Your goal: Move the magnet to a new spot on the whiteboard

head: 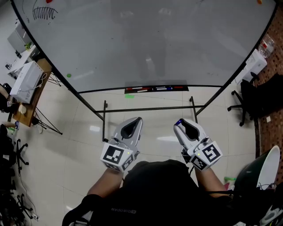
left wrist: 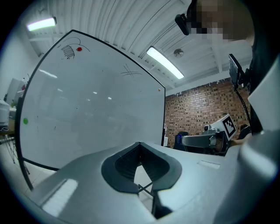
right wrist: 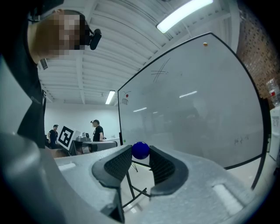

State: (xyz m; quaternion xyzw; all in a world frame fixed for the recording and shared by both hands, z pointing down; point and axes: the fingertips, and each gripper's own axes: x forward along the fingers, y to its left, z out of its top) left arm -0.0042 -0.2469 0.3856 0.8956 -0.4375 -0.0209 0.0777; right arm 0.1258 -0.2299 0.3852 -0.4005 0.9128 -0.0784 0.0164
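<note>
While you're standing in front of the whiteboard (head: pixel 146 44), your right tongs (head: pixel 179 123) are clamped on the blue magnet (right wrist: pixel 140 150). The little ball sits right at the tips, pinched between the two ribbed pads, and from the head view you can catch a speck of that blue at the nose of the tongs too. So the magnet is off the board, up in the air and well short of its surface.

Your left tongs (left wrist: pixel 140 144) are closed, tips touching, with nothing between them. Both tongs point level toward the board, side by side with a gap between them. They're above the tiled floor (head: pixel 79 145), just on your side of the black stand (head: pixel 148 108).

On the board itself there's a green magnet (head: pixel 68 75) near the left edge. A red magnet (left wrist: pixel 79 49) sits up by a scribbled drawing (head: pixel 44 13) in the top left corner, and an orange magnet (right wrist: pixel 205 44) is near the top right. The marker tray (head: pixel 154 88) runs along the bottom edge with a few markers in it.

Off to your left is a wooden tabletop (head: pixel 30 115) with a white box (head: pixel 26 81) on it. To your right are a black office chair (head: pixel 250 99) and a brick wall (left wrist: pixel 197 111). Two people (right wrist: pixel 96 129) are standing way back in the right gripper view.
</note>
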